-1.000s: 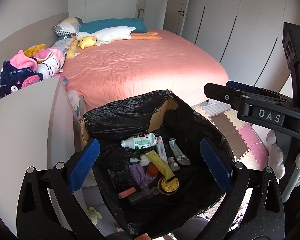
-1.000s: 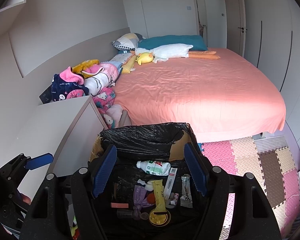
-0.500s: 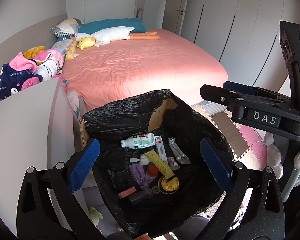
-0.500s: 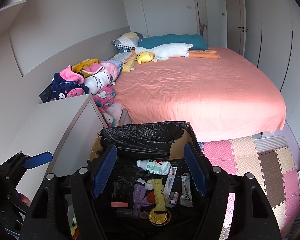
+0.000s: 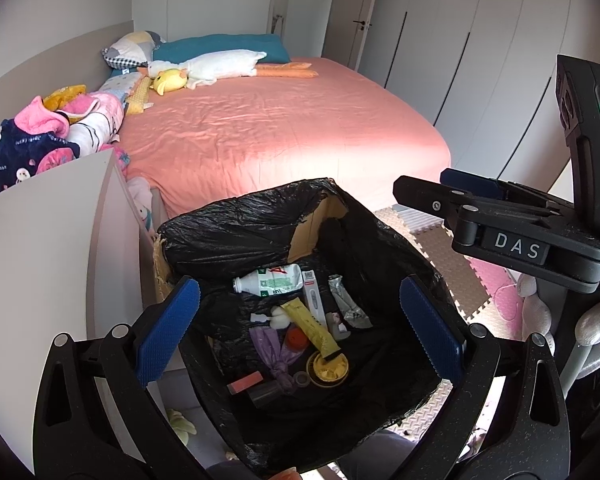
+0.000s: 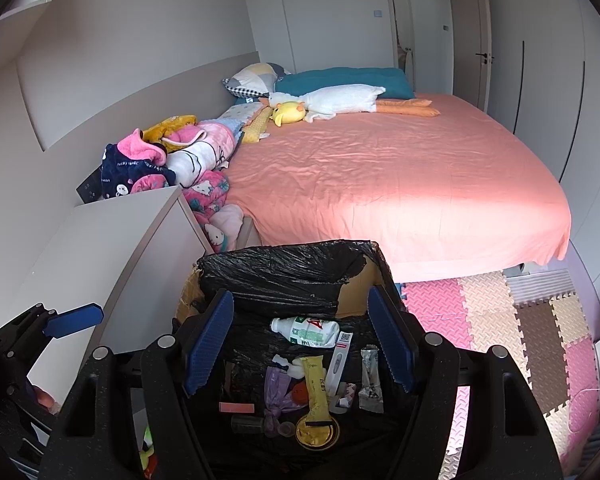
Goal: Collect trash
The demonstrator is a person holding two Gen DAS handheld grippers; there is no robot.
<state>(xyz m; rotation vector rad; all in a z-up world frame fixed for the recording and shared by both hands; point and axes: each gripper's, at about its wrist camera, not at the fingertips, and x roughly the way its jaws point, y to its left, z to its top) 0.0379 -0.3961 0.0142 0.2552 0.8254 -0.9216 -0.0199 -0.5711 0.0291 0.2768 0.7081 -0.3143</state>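
Both the left gripper (image 5: 300, 324) and right gripper (image 6: 300, 344) gape wide, holding nothing. The bin (image 5: 236, 236) sits at six o'clock from the bed (image 5: 284, 132), with a bottle (image 5: 274, 278) inside

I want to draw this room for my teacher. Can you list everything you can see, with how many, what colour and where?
bin bag: one, black, lining a cardboard box by the foot of the bed
milk bottle: one, white with green label, lying in the bag
yellow tube: one, in the bag, beside the round yellow lid
purple wrapper: one, in the bag
bed: one, pink sheet, behind the bag
goose toy: one, white, near the pillows
duck toy: one, yellow, next to the goose
teal pillow: one, at the head of the bed
foam mats: several, pink, cream and brown, on the floor
left gripper: one, black with blue pads, open above the bag
right gripper: one, same colours, open above the bag
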